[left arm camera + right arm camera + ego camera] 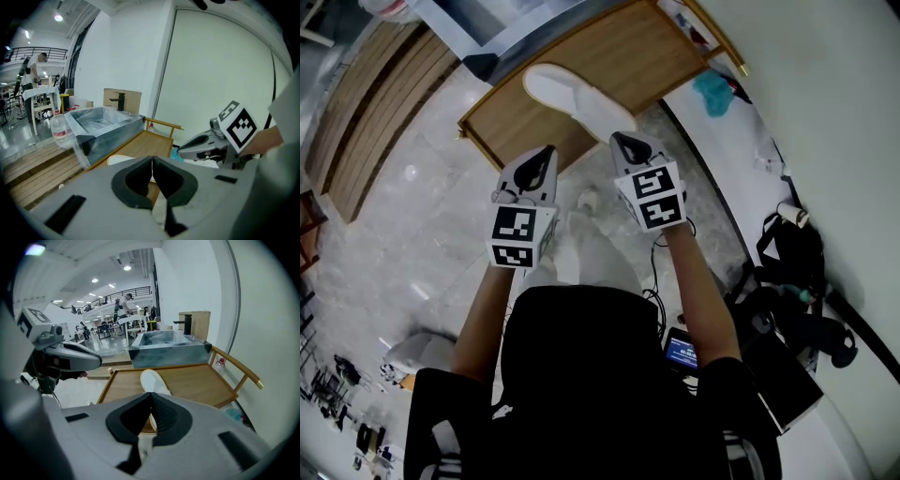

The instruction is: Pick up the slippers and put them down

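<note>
Two grippers hover over a wooden platform (656, 56), jaws pressed together and empty: the left gripper (547, 152), one white slipper (577, 101) lying near the platform's edge just ahead, then the right gripper (620, 141). Each will likely need to open before closing on the slipper's rim. Behind, a plastic-wrapped grey tub (115, 135) appears empty, though the wrap blurs it.

We see a wooden platform (637, 56) on the marble floor (412, 244), a teal cloth (712, 92) beside it, a grey tub (168, 355) at its far end
</note>
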### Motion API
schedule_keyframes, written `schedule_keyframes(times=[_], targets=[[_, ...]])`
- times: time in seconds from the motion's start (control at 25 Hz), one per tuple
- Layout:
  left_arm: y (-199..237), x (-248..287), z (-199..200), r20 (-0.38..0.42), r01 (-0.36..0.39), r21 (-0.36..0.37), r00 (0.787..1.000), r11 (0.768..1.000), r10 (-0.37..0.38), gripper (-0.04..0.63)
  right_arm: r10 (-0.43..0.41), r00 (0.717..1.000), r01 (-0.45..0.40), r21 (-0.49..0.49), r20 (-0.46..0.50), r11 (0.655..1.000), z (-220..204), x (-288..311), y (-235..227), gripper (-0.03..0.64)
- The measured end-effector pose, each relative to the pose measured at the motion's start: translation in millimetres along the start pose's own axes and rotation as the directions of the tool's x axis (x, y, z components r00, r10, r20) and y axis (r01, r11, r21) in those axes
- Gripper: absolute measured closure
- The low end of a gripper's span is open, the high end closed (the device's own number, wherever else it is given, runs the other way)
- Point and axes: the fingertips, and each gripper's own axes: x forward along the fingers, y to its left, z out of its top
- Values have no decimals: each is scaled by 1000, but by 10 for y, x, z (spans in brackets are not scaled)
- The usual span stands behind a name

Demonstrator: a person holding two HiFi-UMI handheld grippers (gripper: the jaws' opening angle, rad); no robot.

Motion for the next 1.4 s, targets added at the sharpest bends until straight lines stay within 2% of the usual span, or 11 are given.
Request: schedule_keyframes(times=[0.64, 0.68, 0.76, 0.84, 0.96, 1.24, 1.4], targets=[[278, 391, -396, -79, -31, -56, 997, 998, 27, 589, 75, 987, -85, -64, -144, 994, -319, 759, -160, 621], [292, 406, -429, -85, -33, -60, 996, 998, 28, 589, 79, 985, -91, -71, -155, 993, -341, 805, -158, 616], [313, 434, -474, -93, -35, -73, 995, 997, 28, 589, 90, 979, -107, -86, -181, 991, -389, 897, -143, 551], [326, 446, -504, -100, -40, -81, 994, 996, 32, 589, 87, 978, -110, -110, -192, 988, -417, 973, -138, 515], [336, 430, -541, -101, -47, -86, 994, 995, 38, 589, 63, 981, -91, -147, -185, 985, -417, 1079, -150, 512], [359, 370, -626, -115, -63, -101, 992, 993, 51, 589, 13, 973, -67, -228, -229, 971, -499, 1348, -153, 434], [325, 381, -666, -114, -70, -123, 992, 990, 56, 589, 9, 967, -68, -223, -256, 972, -563, 1429, -160, 435]])
